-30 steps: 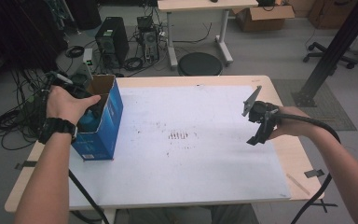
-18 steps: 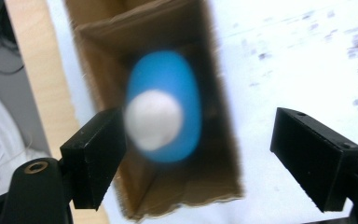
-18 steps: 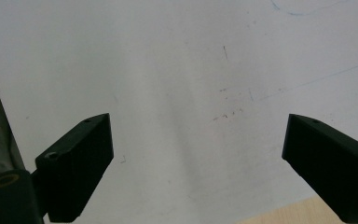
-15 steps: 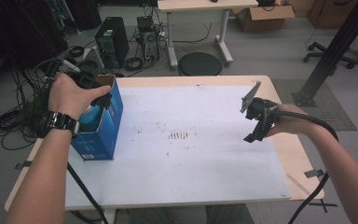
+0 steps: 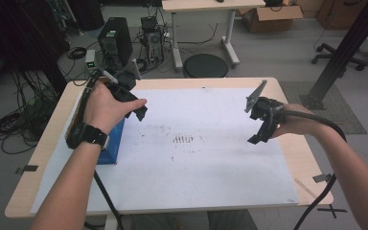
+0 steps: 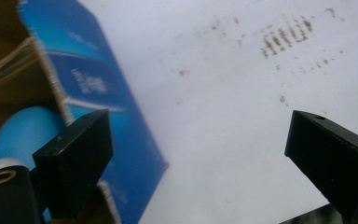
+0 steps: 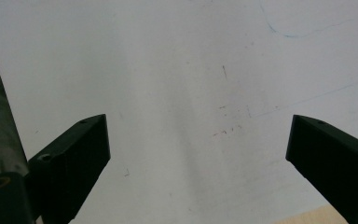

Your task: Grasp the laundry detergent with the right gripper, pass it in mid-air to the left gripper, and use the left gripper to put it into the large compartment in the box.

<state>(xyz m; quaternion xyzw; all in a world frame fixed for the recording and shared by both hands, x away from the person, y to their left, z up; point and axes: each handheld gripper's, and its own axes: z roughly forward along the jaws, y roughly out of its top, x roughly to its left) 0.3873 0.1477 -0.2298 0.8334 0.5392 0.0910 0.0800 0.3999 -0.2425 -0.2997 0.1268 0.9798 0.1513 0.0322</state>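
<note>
While above the blue box (image 5: 114,143), left gripper (image 5: 136,111) gapes wide, holding nothing | right gripper (image 5: 261,129) likewise spread, empty, over white sheet (image 5: 211,167)

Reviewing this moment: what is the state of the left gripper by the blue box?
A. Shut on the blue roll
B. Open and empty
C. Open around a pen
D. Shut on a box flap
B. In the left gripper view the left gripper has its jaws wide apart with nothing but white sheet between them; the blue box lies beside one jaw.
</note>
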